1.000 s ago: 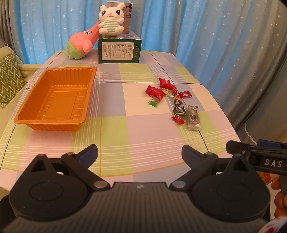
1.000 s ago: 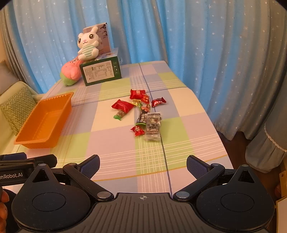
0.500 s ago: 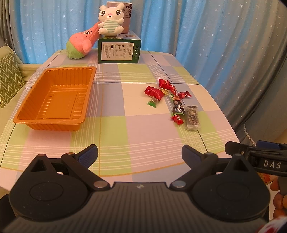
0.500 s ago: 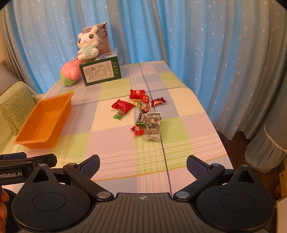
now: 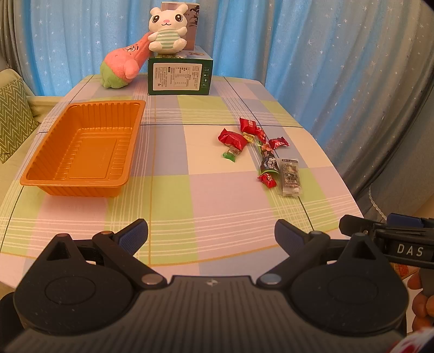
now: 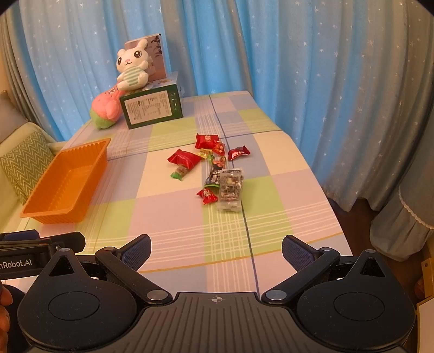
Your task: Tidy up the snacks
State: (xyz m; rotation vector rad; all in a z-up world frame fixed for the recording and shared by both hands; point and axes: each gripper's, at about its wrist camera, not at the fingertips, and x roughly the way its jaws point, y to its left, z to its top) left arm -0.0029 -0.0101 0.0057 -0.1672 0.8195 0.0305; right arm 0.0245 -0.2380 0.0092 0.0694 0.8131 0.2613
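Note:
Several wrapped snacks lie in a loose pile on the checked tablecloth: red packets [image 5: 232, 138] [image 6: 184, 158], a dark bar [image 5: 268, 162] and a clear packet [image 5: 290, 176] [image 6: 230, 188]. An empty orange tray [image 5: 81, 148] [image 6: 65, 180] sits at the left. My left gripper [image 5: 211, 235] is open and empty over the near table edge. My right gripper [image 6: 215, 251] is open and empty, also at the near edge, well short of the snacks.
A green box [image 5: 179, 74] with a white bunny plush [image 5: 166, 25] on top and a pink plush [image 5: 122, 63] stand at the table's far end. Blue curtains hang behind and to the right. A cushion [image 5: 13, 116] lies left of the table.
Both grippers have drifted very slightly; the view is almost the same. Nothing on the table has moved.

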